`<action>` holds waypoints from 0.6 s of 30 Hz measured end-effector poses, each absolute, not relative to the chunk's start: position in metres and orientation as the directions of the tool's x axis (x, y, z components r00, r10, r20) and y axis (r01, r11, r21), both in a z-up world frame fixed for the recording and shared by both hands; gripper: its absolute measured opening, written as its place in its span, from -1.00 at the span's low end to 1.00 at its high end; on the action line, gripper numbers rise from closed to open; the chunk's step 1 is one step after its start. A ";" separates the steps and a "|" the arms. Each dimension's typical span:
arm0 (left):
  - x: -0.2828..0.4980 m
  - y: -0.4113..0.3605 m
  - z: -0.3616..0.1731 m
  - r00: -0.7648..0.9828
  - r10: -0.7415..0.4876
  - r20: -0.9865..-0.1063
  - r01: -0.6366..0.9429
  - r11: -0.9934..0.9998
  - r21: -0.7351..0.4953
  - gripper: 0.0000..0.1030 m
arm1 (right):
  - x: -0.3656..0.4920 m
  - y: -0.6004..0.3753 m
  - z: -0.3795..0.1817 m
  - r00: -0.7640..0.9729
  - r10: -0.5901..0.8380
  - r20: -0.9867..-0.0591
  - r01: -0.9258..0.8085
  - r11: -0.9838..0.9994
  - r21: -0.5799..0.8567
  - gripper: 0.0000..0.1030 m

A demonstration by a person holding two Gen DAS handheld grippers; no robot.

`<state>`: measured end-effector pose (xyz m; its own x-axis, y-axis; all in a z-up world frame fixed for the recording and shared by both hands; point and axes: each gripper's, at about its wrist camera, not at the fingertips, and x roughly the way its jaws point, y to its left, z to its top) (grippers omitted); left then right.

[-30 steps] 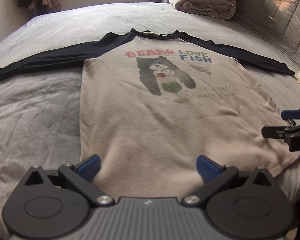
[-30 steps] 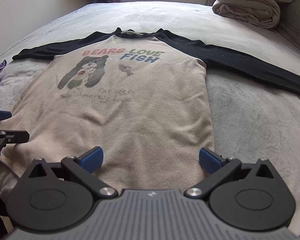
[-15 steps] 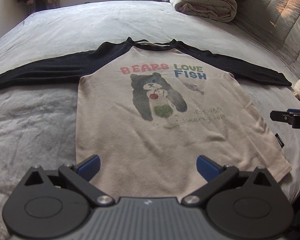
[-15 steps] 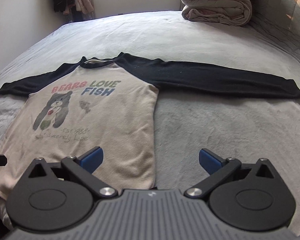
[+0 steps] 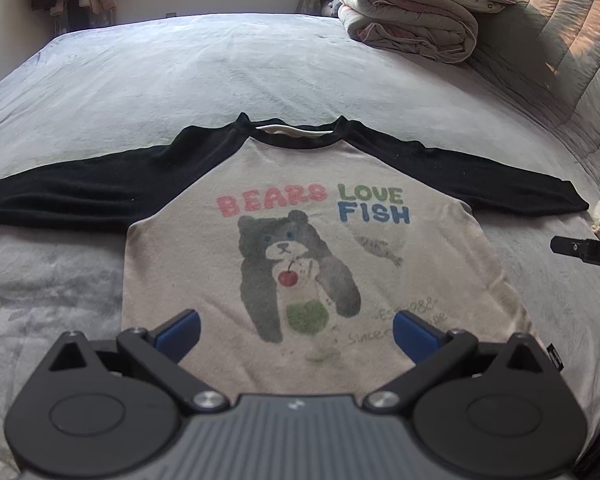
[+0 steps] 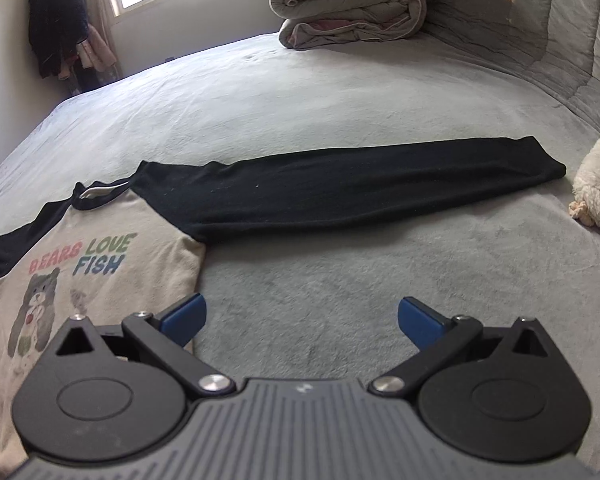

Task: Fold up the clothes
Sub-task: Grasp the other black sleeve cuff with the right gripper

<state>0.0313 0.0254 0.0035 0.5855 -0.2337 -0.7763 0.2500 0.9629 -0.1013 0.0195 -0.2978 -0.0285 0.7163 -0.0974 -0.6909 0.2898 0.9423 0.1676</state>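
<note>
A grey bed (image 5: 260, 68) fills the room, with a padded headboard along one side and a window behind it in the right wrist view. Taking the shirt (image 5: 308, 264) as the landmark: it lies flat and face up in the middle of the bed, a beige body with a bear print and the words BEARS LOVE FISH, both black sleeves stretched straight out to the sides. Well beyond its collar, against the headboard, sits a rolled duvet (image 5: 408, 16). Past the cuff of the right sleeve (image 6: 360, 188) a cream fluffy toy (image 6: 598, 184) rests on the cover, near but apart from the cuff. Dark clothes (image 6: 56, 36) hang in the far corner. The left gripper (image 5: 296, 334) hovers over the lower part of the shirt's body, its blue fingers (image 5: 178, 334) spread wide and empty. The right gripper (image 6: 300, 322) is turned towards the right sleeve, over bare cover just beside the shirt's right edge, fingers likewise spread apart with nothing between them. Nothing is folded yet; the step in hand looks like the first fold, probably of the right sleeve. That would call for lowering the right gripper to the cuff, pinching it and carrying it across the chest.
</note>
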 end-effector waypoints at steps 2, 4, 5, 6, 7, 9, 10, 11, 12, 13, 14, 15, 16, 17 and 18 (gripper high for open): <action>0.041 0.023 0.003 0.588 -0.237 -0.774 0.248 0.963 -0.106 0.99 | 0.025 -0.307 -0.033 0.712 -0.112 -0.693 0.320 0.930 0.179 1.00; 0.051 0.020 0.002 0.590 -0.239 -0.771 0.248 0.963 -0.109 0.99 | 0.030 -0.317 -0.037 0.708 -0.125 -0.695 0.351 0.916 0.194 1.00; 0.055 0.019 0.002 0.593 -0.239 -0.769 0.247 0.963 -0.109 0.99 | 0.033 -0.323 -0.038 0.707 -0.129 -0.696 0.366 0.908 0.203 1.00; 0.060 0.018 0.001 0.594 -0.239 -0.768 0.246 0.963 -0.109 0.99 | 0.035 -0.329 -0.039 0.705 -0.133 -0.696 0.380 0.900 0.213 1.00; 0.065 0.017 0.000 0.595 -0.238 -0.768 0.246 0.963 -0.108 0.99 | 0.038 -0.334 -0.040 0.703 -0.141 -0.698 0.396 0.892 0.219 1.00; 0.073 0.016 -0.002 0.595 -0.239 -0.767 0.245 0.963 -0.110 0.99 | 0.043 -0.343 -0.042 0.696 -0.158 -0.700 0.424 0.877 0.224 1.00; 0.077 0.015 -0.004 0.595 -0.239 -0.767 0.245 0.963 -0.111 0.99 | 0.046 -0.348 -0.043 0.694 -0.169 -0.700 0.438 0.870 0.225 1.00; 0.081 0.014 -0.005 0.594 -0.240 -0.768 0.245 0.963 -0.111 0.99 | 0.048 -0.352 -0.043 0.693 -0.180 -0.698 0.452 0.863 0.227 1.00; 0.085 0.013 -0.007 0.593 -0.239 -0.769 0.245 0.963 -0.111 0.99 | 0.049 -0.356 -0.045 0.693 -0.190 -0.696 0.466 0.854 0.231 1.00; 0.088 0.012 -0.009 0.591 -0.239 -0.770 0.244 0.963 -0.111 0.99 | 0.051 -0.360 -0.046 0.691 -0.197 -0.696 0.478 0.847 0.235 1.00; 0.092 0.012 -0.011 0.590 -0.239 -0.772 0.244 0.963 -0.112 0.99 | 0.053 -0.364 -0.047 0.687 -0.205 -0.697 0.492 0.837 0.240 1.00; 0.094 0.011 -0.012 0.588 -0.239 -0.772 0.243 0.963 -0.114 0.99 | 0.058 -0.366 -0.049 0.684 -0.209 -0.699 0.502 0.830 0.243 1.00; 0.097 0.011 -0.014 0.587 -0.240 -0.773 0.242 0.963 -0.115 0.99 | 0.061 -0.368 -0.051 0.680 -0.215 -0.701 0.512 0.824 0.243 1.00; 0.100 0.011 -0.015 0.585 -0.241 -0.774 0.241 0.963 -0.117 0.99 | 0.063 -0.371 -0.052 0.676 -0.222 -0.703 0.521 0.818 0.243 1.00; 0.102 0.011 -0.017 0.584 -0.242 -0.775 0.241 0.963 -0.119 0.99 | 0.065 -0.374 -0.054 0.672 -0.228 -0.705 0.530 0.812 0.243 1.00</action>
<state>0.1018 0.0108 -0.0167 0.5840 -0.2415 -0.7750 0.2407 0.9633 -0.1188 0.0651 -0.3736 -0.0539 0.6718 -0.2278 -0.7048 0.5304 0.8122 0.2431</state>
